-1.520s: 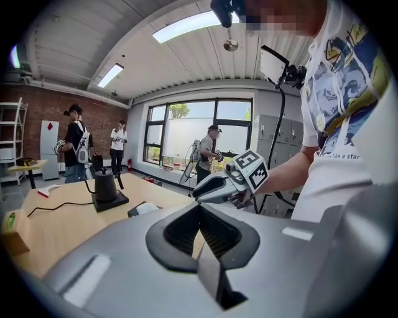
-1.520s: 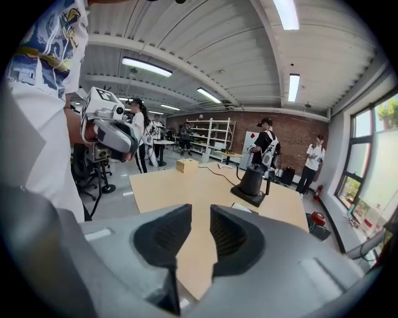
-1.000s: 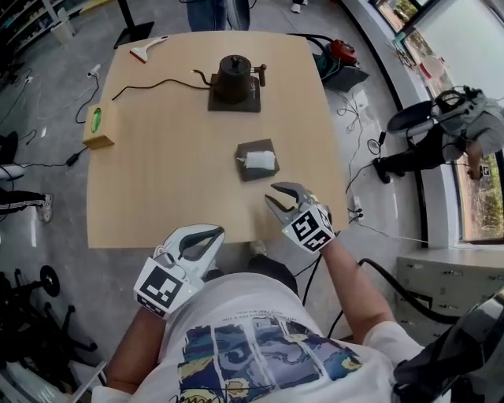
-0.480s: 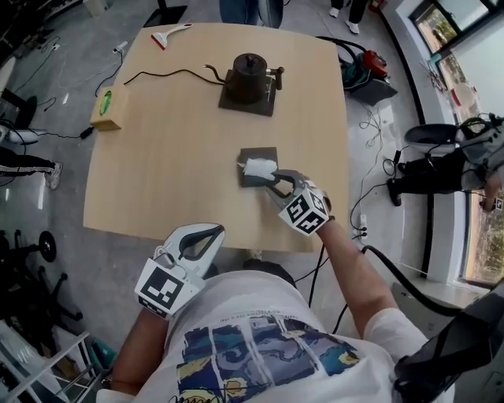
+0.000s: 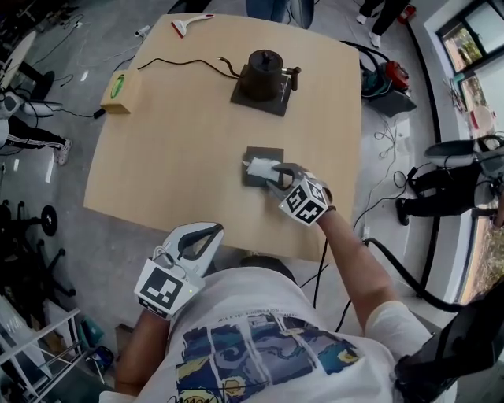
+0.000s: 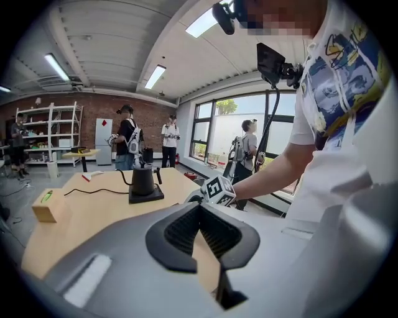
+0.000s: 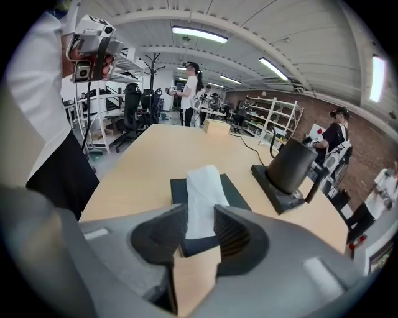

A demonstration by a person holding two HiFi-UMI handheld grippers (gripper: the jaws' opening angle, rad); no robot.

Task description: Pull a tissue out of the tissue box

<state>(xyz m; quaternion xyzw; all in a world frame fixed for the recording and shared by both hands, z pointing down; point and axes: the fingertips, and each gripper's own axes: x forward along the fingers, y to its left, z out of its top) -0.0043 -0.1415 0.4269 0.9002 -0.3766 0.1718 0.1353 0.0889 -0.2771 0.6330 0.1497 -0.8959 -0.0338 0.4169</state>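
A dark grey tissue box (image 5: 253, 155) lies flat on the wooden table (image 5: 181, 149), with a white tissue (image 5: 258, 167) standing up from its slot. My right gripper (image 5: 277, 177) is at the box's near right side, open. In the right gripper view, its jaws (image 7: 200, 214) stand on either side of the tissue (image 7: 203, 186), above the box (image 7: 233, 191). I cannot tell whether the pads touch the tissue. My left gripper (image 5: 198, 236) hovers off the table's near edge, shut and empty; its tips (image 6: 200, 206) meet.
A black kettle on a dark base (image 5: 265, 71) stands behind the box, its cable (image 5: 181, 63) trailing left. A small wooden box with a green mark (image 5: 120, 90) sits at the left edge. A red-handled scraper (image 5: 193, 24) lies at the far edge. People stand beyond the table.
My right gripper has moved forward and down from the table's near edge to the tissue box, and its jaws now flank the tissue. The left gripper has barely shifted.
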